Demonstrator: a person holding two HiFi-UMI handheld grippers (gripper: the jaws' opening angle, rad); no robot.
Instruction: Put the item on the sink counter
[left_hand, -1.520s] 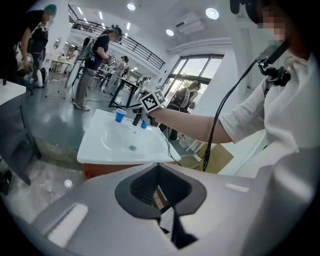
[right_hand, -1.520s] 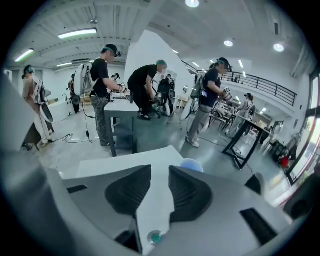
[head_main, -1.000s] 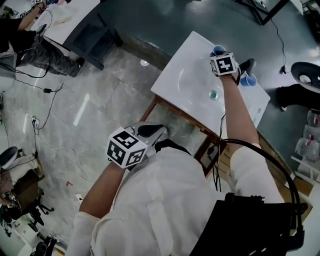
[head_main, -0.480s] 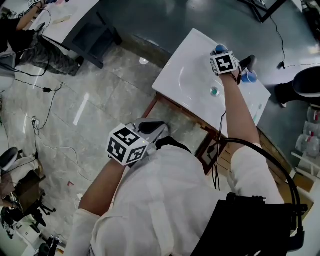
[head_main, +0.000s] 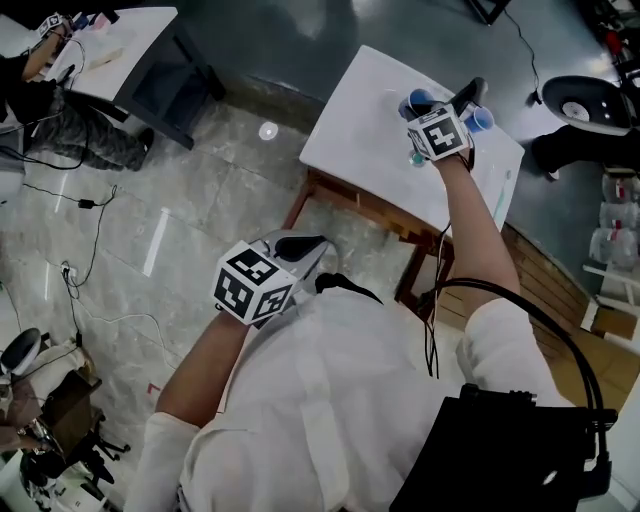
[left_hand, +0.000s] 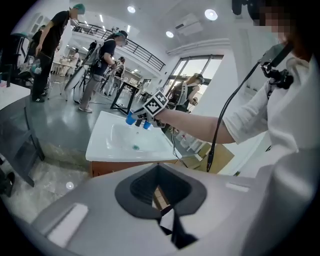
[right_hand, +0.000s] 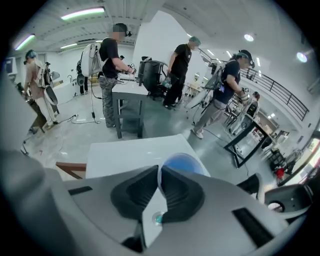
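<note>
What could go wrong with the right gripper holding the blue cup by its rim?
The right gripper, jaws just closed, pinches only the rim of the blue cup, so it could swing or slip out. It hangs over the white sink, so a drop might land in the basin, not on the counter.

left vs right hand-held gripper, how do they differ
The right hand-held gripper has just been closing and grips a blue cup by its rim; the left hand-held gripper is shut, empty. The right is over the sink; the left is by the person's body. Both carry marker cubes.
</note>
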